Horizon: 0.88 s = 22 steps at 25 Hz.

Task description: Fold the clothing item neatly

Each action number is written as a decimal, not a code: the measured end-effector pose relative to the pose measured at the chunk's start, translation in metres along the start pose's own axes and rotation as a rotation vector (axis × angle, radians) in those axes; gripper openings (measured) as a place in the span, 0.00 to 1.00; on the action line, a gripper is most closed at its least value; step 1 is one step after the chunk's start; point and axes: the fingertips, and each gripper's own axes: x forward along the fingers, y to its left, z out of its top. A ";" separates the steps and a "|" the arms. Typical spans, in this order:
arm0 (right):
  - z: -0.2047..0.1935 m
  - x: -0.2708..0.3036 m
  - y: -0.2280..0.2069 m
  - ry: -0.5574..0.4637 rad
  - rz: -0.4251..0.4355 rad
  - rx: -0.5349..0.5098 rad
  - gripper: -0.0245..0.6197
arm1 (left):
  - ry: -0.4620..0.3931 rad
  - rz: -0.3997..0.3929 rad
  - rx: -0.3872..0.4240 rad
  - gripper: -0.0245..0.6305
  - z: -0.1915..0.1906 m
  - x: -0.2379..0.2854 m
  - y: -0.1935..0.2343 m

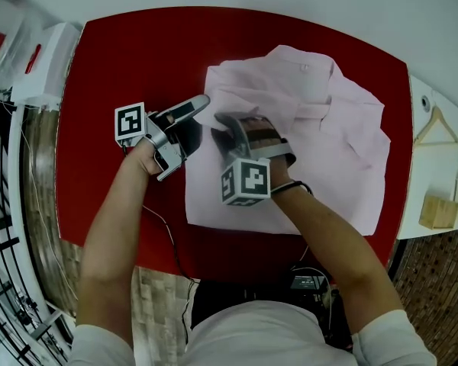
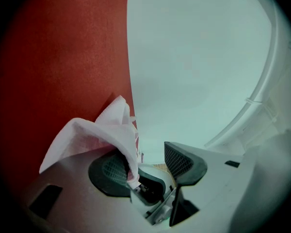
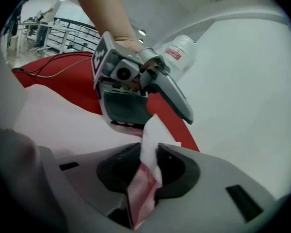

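A pale pink shirt point(image 1: 313, 128) lies crumpled on the red table point(image 1: 122, 52), collar toward the far side. Both grippers meet at its left edge. My right gripper point(image 1: 227, 132) is shut on a fold of the shirt's edge point(image 3: 150, 135), which stands up between its pads point(image 3: 172, 171). My left gripper point(image 1: 187, 137) points level just left of it, jaws apart. A corner of the pink cloth point(image 2: 102, 130) drapes over one left pad point(image 2: 111, 169) only; the other pad point(image 2: 182, 161) stands clear of it. In the right gripper view the left gripper point(image 3: 131, 96) sits close ahead.
A wooden hanger point(image 1: 437, 128) and wooden blocks point(image 1: 439, 212) lie on a white surface right of the table. White bags point(image 1: 30, 59) sit at the far left. A cable point(image 1: 164, 235) runs over the table's near edge. A white bottle point(image 3: 177, 52) stands behind the left gripper.
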 end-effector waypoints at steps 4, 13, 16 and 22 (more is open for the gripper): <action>-0.002 -0.006 -0.032 -0.007 -0.042 0.122 0.08 | 0.051 0.048 0.124 0.35 -0.007 -0.005 0.002; -0.003 0.005 -0.072 -0.004 -0.009 0.242 0.08 | 0.475 0.318 0.949 0.35 -0.061 -0.019 0.009; -0.008 0.010 -0.076 0.002 -0.002 0.259 0.08 | 0.514 0.425 1.291 0.35 -0.053 -0.018 0.003; -0.007 0.015 -0.080 -0.012 0.015 0.291 0.08 | 0.447 0.633 1.837 0.35 -0.016 -0.005 -0.010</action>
